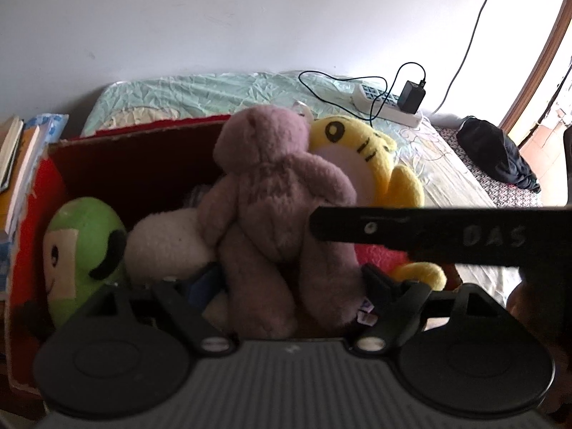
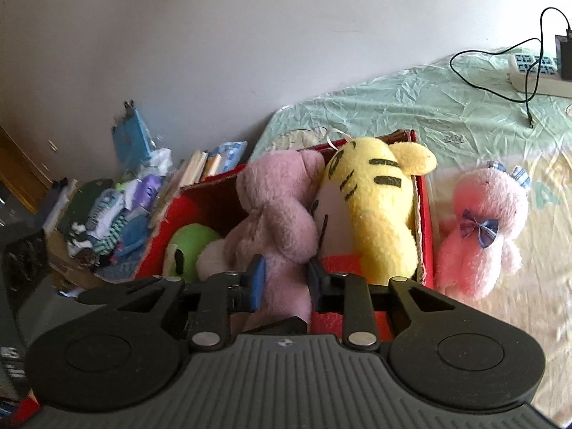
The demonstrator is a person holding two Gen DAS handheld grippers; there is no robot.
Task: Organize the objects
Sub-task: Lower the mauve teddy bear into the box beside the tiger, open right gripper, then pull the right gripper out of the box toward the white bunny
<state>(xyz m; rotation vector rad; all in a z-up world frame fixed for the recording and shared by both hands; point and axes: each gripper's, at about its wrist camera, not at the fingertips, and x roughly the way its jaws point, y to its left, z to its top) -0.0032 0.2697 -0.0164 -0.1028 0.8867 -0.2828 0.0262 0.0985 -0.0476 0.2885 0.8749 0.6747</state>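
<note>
A red cardboard box (image 1: 143,130) on the bed holds several plush toys. A mauve teddy bear (image 1: 271,193) stands upright in it, with a yellow tiger plush (image 1: 361,157) behind, and a white plush (image 1: 168,239) and a green plush (image 1: 85,246) to the left. My right gripper (image 2: 286,279) is shut on the mauve teddy bear (image 2: 282,221) at its lower body. One of its black fingers (image 1: 411,230) crosses the left wrist view. My left gripper (image 1: 271,286) is open, its fingers wide either side of the bear's legs. A pink plush (image 2: 482,228) lies on the bed, right of the box (image 2: 425,214).
The wrinkled green bedsheet (image 2: 411,107) carries a white power strip (image 1: 386,105) with a black charger (image 1: 413,96) and cable. Dark clothing (image 1: 500,157) lies at the bed's right. Books (image 2: 200,168) and a clutter pile (image 2: 111,214) sit left of the box, by the wall.
</note>
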